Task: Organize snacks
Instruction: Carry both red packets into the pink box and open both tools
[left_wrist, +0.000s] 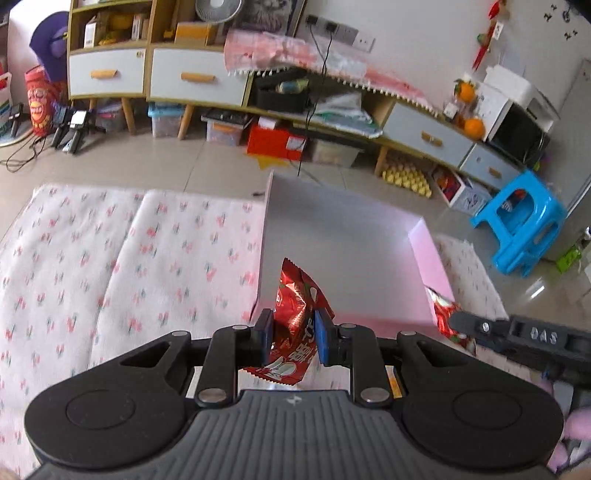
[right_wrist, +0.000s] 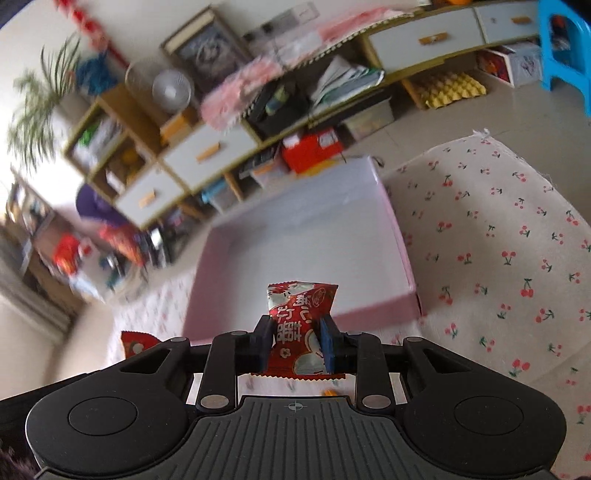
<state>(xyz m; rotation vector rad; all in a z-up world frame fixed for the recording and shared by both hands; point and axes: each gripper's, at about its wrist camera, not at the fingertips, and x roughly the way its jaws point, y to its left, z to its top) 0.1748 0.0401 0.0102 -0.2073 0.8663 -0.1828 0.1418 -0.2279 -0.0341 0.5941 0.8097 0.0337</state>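
Observation:
In the left wrist view, my left gripper (left_wrist: 293, 317) is shut on a red foil snack packet (left_wrist: 295, 295), which stands up between the blue pads. An open, shallow pink box (left_wrist: 432, 266) lies just ahead, and its grey floor is bare. At the right edge of that view, my right gripper (left_wrist: 458, 320) holds a second red packet (left_wrist: 441, 308) near the box's near right corner. In the right wrist view, my right gripper (right_wrist: 296, 325) is shut on that red-and-white packet (right_wrist: 301, 299) in front of the pink box (right_wrist: 376, 314). Another red packet (right_wrist: 136, 341) peeks out at the lower left.
A white cloth with a cherry print (left_wrist: 110, 258) covers the table on both sides of the box. Beyond the table's far edge is tiled floor with a low cabinet with drawers (left_wrist: 192, 74), a red carton (left_wrist: 275, 142) and a blue plastic stool (left_wrist: 521, 218).

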